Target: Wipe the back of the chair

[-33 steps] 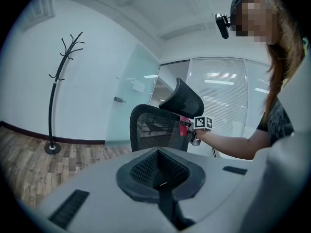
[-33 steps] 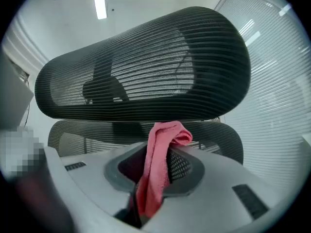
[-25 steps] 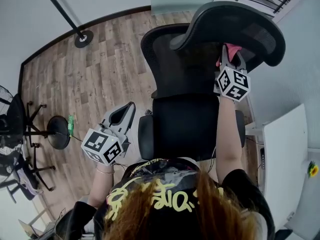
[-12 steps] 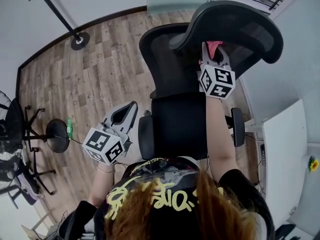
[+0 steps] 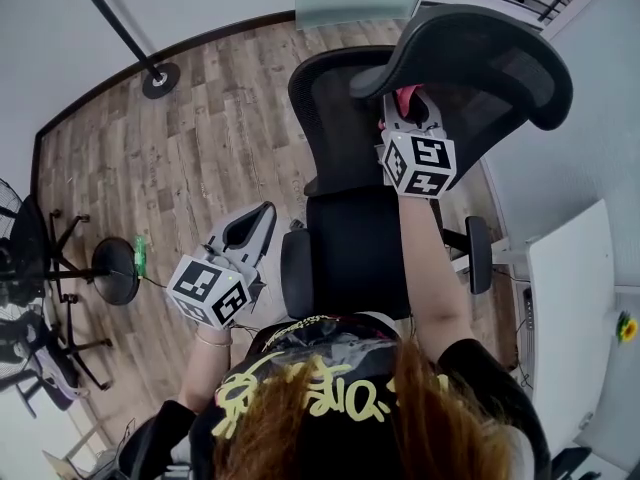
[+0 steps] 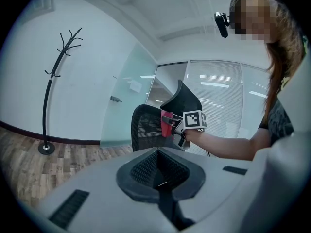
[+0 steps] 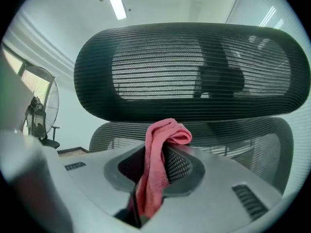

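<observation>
Holds the right gripper [image 5: 403,108] up at the top of the black mesh chair back [image 5: 325,108], just under the curved headrest [image 5: 480,53], with the arm stretched out over the seat [image 5: 345,253]. Keeps its jaws clamped on a pink cloth [image 5: 407,94]. Seen along the right gripper [image 7: 155,176] in its own view: the pink cloth [image 7: 158,154] pinched low between the ribbed pads, rising in a fold and flopping over toward the right, in front of the upper edge of the chair back [image 7: 243,140] and below the headrest [image 7: 189,72]; contact with the mesh not clear from any view. Carries the left gripper [image 5: 250,226] low and well apart from the chair, to the left of the seat, over the wood floor [image 5: 170,168]. Seen in its own view: left gripper [image 6: 158,178] with jaws together and nothing between them, pointing toward the chair back [image 6: 145,132], the headrest [image 6: 183,98], and the right gripper [image 6: 176,125] with the pink cloth [image 6: 166,124]. Further off: a black coat stand [image 6: 52,89] by the white wall, a standing fan [image 7: 41,106] at the side, and a white desk [image 5: 565,308] to the right of the chair.
</observation>
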Demonstrator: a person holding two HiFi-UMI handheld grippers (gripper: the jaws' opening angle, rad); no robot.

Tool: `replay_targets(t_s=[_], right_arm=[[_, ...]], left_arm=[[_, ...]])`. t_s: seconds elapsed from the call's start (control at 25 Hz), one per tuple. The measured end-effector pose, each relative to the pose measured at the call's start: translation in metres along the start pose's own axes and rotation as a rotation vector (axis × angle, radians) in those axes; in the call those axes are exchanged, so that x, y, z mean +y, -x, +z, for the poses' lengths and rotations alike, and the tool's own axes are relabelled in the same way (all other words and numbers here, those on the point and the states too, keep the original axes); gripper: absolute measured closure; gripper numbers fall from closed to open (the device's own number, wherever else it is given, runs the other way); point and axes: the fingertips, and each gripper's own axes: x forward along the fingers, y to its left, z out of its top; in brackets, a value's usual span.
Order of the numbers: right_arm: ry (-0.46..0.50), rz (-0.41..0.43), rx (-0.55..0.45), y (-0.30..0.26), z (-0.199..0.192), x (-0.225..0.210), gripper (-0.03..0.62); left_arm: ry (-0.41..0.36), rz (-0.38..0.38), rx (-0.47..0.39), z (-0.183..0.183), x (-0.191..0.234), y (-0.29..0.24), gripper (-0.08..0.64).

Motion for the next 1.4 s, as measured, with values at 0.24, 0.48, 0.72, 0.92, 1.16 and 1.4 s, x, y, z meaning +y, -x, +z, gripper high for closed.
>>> replay_targets(t_s=[0.24,0.48,0.72,0.92,1.16,1.4], right_arm=[[-0.022,0.065,-0.009,-0.007,0.005,0.036,0.52],[-0.013,0.124,-0.01,-0.015,0.006,0.064,0.52],[0.011,0.187,-0.005,-0.018,0.006,0.095,0.52],[0.066,0.248,0.0,-0.022,0.005,0.126,0.52],[0.075,0.315,0.018,-0.022,0.001,0.157,0.52],[0.069,0.389,0.001,0.003,-0.01,0.179,0.52]], left_arm=[[-0.002,0.0,0.001,0.001,0.003,0.007,0.571],[-0.002,0.004,-0.003,0.003,0.009,0.009,0.571],[-0.01,-0.007,0.001,0.001,0.006,0.011,0.571],[-0.004,-0.009,0.007,-0.001,0.008,0.014,0.571],[-0.002,-0.013,0.016,-0.004,0.007,0.015,0.571],[-0.011,-0.01,0.025,-0.006,-0.006,0.011,0.571]])
